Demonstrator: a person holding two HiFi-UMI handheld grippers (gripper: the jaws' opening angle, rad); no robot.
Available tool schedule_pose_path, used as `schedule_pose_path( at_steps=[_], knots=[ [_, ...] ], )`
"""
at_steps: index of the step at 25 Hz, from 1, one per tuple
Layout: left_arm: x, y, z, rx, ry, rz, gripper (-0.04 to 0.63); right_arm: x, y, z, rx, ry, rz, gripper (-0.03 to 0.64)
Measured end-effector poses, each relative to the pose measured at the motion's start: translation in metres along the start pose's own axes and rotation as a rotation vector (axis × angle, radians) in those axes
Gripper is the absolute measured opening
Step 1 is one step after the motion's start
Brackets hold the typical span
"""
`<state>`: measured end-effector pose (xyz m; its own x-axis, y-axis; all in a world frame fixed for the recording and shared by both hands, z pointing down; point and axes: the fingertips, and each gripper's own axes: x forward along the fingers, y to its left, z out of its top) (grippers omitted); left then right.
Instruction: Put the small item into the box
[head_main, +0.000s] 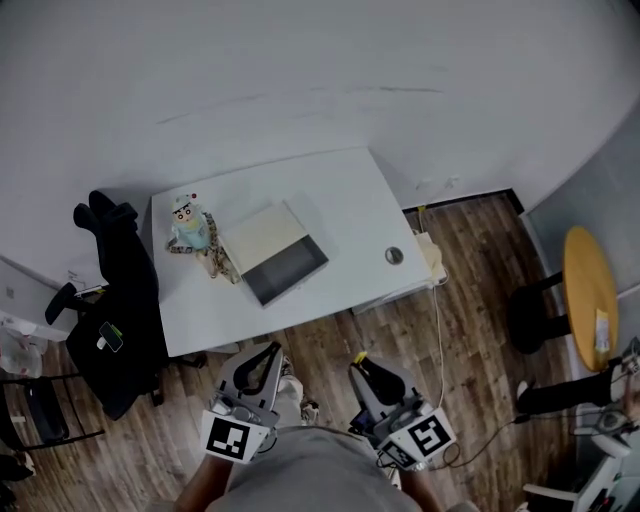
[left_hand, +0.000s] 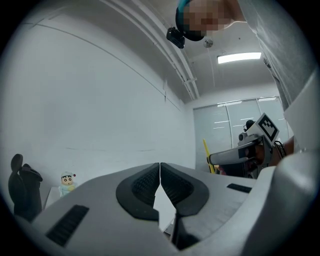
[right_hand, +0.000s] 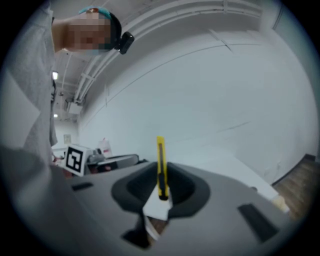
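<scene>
At the far left a black chair (head_main: 112, 290) is sitting beside the white desk (head_main: 350, 205). On the desk a little doll (head_main: 190, 230) is standing just beside the open box (head_main: 287, 268). The person is standing well back from the desk, holding both tools out in front. The left gripper (left_hand: 160, 171) is holding nothing, and its jaws are pressing together at the tips. The right gripper (right_hand: 161, 174) is pinching a yellow cutter knife (right_hand: 160, 155), which is the small item. Its jaws are sitting partly closed on the knife, and the knife is sticking straight up. So the knife is up in the right jaws, well apart from the box. I think the carrying step is going on. The next move is calling for walking up, bringing the right gripper over the box, dipping the knife inside and then opening the jaws. From above, the knife is showing only as a tiny yellow dot, and its lower end is hiding behind the jaws. The inside of the box is looking dark, so I cannot tell if anything is lying in it. A small round thing (head_main: 394, 256) on the right of the desk is too tiny to name.
</scene>
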<state>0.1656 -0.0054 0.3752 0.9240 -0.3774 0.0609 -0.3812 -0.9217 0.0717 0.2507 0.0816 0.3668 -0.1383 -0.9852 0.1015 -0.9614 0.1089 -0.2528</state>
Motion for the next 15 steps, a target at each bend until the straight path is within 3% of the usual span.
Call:
schedule_pose_path(
  at_steps=[10, 15],
  knots=[
    [0.061, 0.055, 0.003, -0.030, 0.017, 0.027, 0.035, 0.076, -0.045, 0.025, -0.016, 0.011, 0.039, 0.080],
    [0.078, 0.078, 0.003, -0.035, 0.015, 0.029, 0.035, 0.109, -0.060, 0.012, -0.083, 0.128, 0.056, 0.080]
  ],
)
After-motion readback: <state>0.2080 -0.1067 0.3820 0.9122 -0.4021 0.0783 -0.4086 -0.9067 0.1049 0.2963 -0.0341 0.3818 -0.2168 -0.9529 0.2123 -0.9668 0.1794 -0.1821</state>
